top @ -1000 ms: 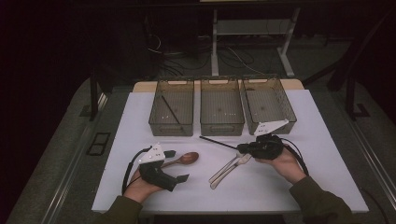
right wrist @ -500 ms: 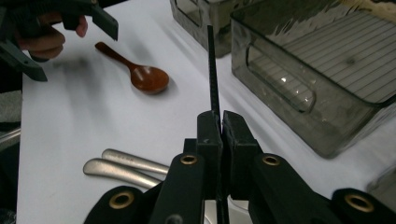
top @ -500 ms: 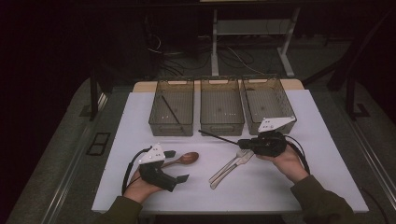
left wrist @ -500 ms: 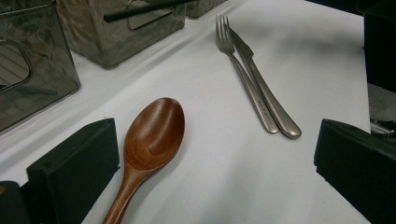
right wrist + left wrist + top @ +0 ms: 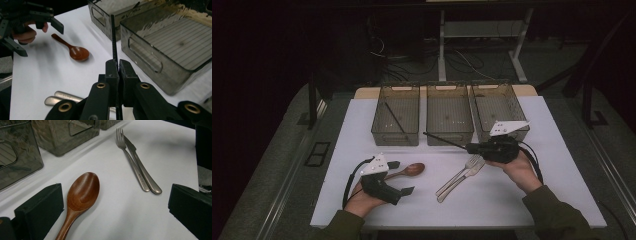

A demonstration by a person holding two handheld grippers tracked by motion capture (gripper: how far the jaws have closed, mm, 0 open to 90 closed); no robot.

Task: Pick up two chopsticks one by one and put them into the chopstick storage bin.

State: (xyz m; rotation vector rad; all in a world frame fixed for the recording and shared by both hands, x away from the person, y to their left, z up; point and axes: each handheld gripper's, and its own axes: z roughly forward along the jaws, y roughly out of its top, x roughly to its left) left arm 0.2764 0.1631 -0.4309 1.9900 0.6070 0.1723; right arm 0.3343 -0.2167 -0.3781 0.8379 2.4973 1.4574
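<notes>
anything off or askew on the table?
Nothing stands out. The right gripper grips one black chopstick; another lies in the left bin. Spoon, fork and knife lie flat.

You're at a dim lab bench, white tabletop (image 5: pixel 532 200), cables on floor (image 5: pixel 412 60), desk legs (image 5: pixel 442 45) behind
</notes>
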